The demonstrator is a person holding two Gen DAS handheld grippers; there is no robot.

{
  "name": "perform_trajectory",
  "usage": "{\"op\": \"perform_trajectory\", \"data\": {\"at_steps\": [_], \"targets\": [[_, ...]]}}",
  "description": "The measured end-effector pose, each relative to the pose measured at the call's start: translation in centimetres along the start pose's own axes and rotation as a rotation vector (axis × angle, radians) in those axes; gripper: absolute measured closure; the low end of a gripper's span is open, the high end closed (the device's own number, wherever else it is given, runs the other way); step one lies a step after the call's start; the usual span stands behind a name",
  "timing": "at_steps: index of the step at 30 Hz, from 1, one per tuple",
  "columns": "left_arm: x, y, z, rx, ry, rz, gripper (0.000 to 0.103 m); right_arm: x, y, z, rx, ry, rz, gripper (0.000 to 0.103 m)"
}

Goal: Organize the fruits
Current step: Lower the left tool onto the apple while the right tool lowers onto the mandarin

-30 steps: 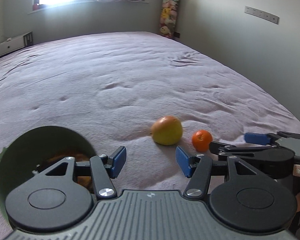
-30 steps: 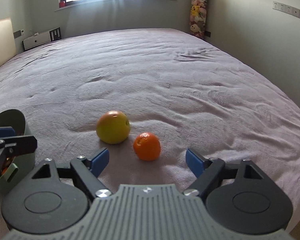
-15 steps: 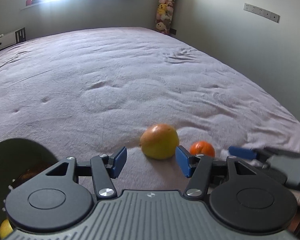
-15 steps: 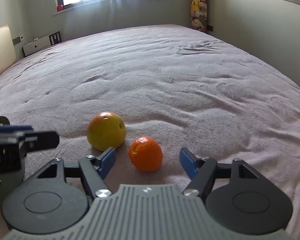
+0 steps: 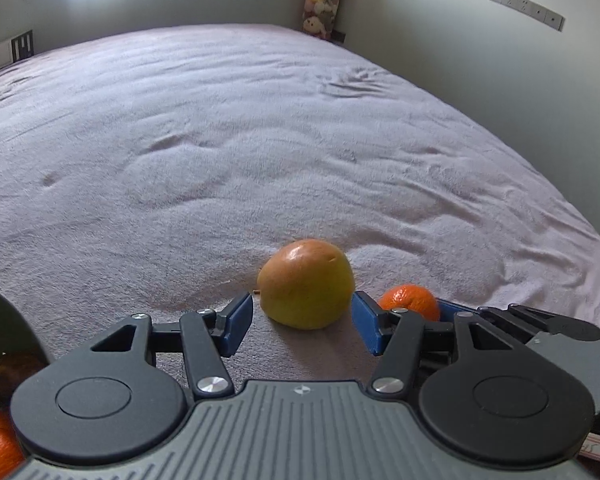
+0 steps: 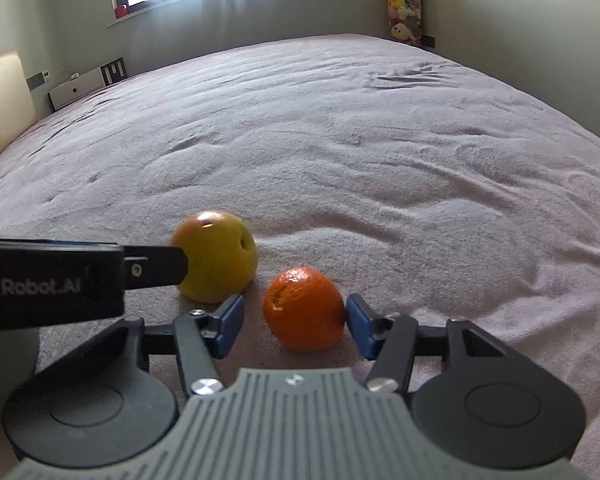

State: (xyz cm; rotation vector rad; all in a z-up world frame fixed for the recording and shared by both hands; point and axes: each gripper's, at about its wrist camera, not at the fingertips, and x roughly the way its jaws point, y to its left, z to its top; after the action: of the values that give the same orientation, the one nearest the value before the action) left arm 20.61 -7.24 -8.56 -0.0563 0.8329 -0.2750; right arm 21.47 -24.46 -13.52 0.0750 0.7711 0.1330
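Left wrist view: the left hand-held gripper [image 5: 302, 322] has come forward, its jaws half open around the yellow apple [image 5: 306, 284] without touching it.

Right wrist view: the right hand-held gripper [image 6: 294, 328] is closing round the orange [image 6: 304, 308] on the bed [image 6: 340, 140]; its right pad touches, the left is apart. Both pickups look imminent.

Both wrist cameras sit low over the near edge of the bed [image 5: 260, 128], tilted down and facing the far window wall. The left view is close on the yellow fruit [image 5: 306, 284]; the right view, just beside it, is close on the orange [image 6: 304, 308]. Both views share the two fruits and the far-right corner.
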Motion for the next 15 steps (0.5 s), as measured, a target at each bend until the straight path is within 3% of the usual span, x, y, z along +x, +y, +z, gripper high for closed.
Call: {"op": "perform_trajectory", "data": {"at_steps": [8, 15], "targets": [[2.4, 0.1, 0.1, -0.032, 0.036, -0.024, 0.031, -0.5, -1.3, 0.0, 0.047, -0.037, -0.104, 0.061], [4.2, 0.0, 0.4, -0.027, 0.056, -0.022, 0.024, -0.3, -1.3, -0.1, 0.053, -0.036, -0.11, 0.061]]}}
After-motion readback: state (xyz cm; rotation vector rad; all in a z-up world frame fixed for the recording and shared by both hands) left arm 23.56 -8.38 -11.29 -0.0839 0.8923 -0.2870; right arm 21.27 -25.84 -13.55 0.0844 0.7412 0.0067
